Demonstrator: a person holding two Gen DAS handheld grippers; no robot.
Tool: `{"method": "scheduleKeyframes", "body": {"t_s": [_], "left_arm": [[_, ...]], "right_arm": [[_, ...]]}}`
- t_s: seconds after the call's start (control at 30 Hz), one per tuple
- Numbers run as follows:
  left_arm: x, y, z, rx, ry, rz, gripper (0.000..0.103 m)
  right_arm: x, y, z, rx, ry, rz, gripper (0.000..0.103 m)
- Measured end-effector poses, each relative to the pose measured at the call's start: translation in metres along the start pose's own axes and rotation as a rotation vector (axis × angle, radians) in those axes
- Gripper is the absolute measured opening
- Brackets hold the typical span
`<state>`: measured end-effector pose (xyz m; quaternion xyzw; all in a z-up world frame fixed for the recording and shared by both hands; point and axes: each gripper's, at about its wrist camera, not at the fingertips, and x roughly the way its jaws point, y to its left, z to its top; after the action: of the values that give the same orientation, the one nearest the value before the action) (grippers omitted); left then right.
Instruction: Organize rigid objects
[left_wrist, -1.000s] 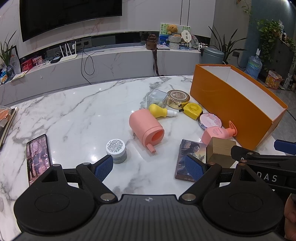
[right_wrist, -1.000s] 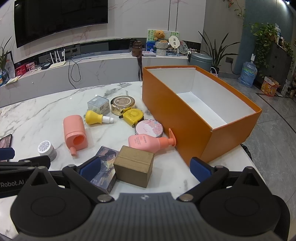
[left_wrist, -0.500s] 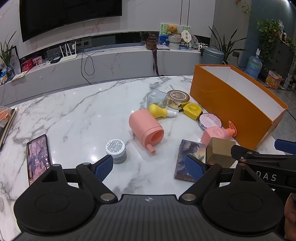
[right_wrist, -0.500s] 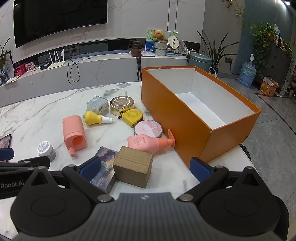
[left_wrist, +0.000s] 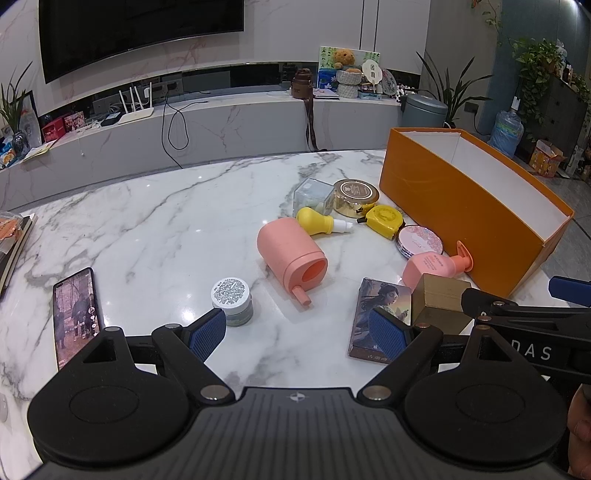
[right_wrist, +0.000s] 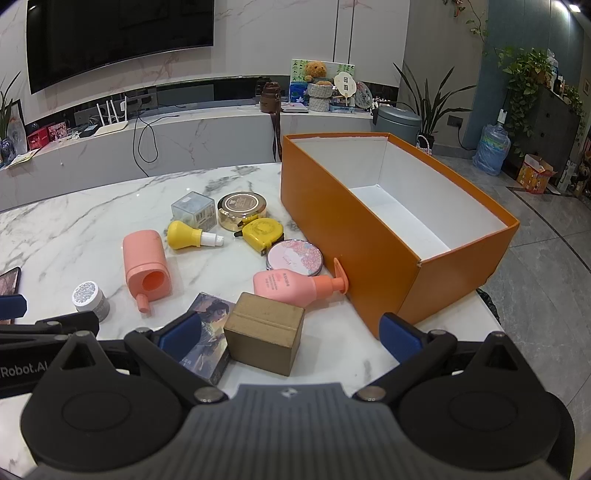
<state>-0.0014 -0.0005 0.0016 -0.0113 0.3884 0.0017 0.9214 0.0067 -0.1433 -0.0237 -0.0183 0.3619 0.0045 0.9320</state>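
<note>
An empty orange box (right_wrist: 347, 229) (left_wrist: 461, 206) stands on the marble table at the right. Beside it lie a brown cube (right_wrist: 264, 330) (left_wrist: 439, 295), a pink pump bottle (right_wrist: 291, 284), a picture box (right_wrist: 210, 332) (left_wrist: 380, 310), a pink cylinder (left_wrist: 291, 254) (right_wrist: 146, 262), a small grey jar (left_wrist: 232, 295), a yellow bulb bottle (right_wrist: 188, 234), a yellow tape measure (right_wrist: 262, 232), a floral compact (right_wrist: 293, 256), a gold tin (right_wrist: 242, 206) and a clear cube (right_wrist: 194, 210). My left gripper (left_wrist: 297, 328) is open and empty near the jar. My right gripper (right_wrist: 288, 332) is open and empty, just before the brown cube.
A phone (left_wrist: 75, 314) lies on the table at the left, with books at the left edge (left_wrist: 14, 240). The table's right edge drops to the floor (right_wrist: 546, 280). A marble counter (left_wrist: 221, 122) with clutter runs behind the table.
The right gripper has drifted slightly to the right. Nothing on the table has moved and both grippers stay open.
</note>
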Motion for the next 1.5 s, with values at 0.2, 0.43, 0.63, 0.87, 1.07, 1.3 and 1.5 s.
{"method": "scheduleKeyframes", "body": {"t_s": [0.2, 0.43, 0.63, 0.87, 1.07, 1.3, 1.5], "left_arm": [[0.0, 0.0, 0.0, 0.0, 0.0, 0.0, 0.102], [0.0, 0.0, 0.0, 0.0, 0.0, 0.0, 0.102], [0.0, 0.0, 0.0, 0.0, 0.001, 0.0, 0.102], [0.001, -0.001, -0.001, -0.001, 0.003, -0.003, 0.102], [0.005, -0.004, -0.004, -0.002, 0.013, -0.007, 0.102], [0.012, 0.002, -0.005, -0.012, 0.009, -0.011, 0.102], [0.029, 0.024, -0.013, -0.083, -0.005, 0.009, 0.102]], "right_arm": [[0.0, 0.0, 0.0, 0.0, 0.0, 0.0, 0.1], [0.0, 0.0, 0.0, -0.001, 0.001, 0.0, 0.101], [0.002, 0.0, 0.0, 0.0, 0.002, -0.001, 0.1], [0.003, 0.0, -0.001, 0.001, 0.004, -0.001, 0.1], [0.007, 0.001, -0.004, -0.001, 0.013, -0.005, 0.1], [0.012, -0.001, -0.004, -0.005, 0.01, 0.013, 0.1], [0.019, -0.009, -0.005, -0.006, -0.017, 0.083, 0.101]]}}
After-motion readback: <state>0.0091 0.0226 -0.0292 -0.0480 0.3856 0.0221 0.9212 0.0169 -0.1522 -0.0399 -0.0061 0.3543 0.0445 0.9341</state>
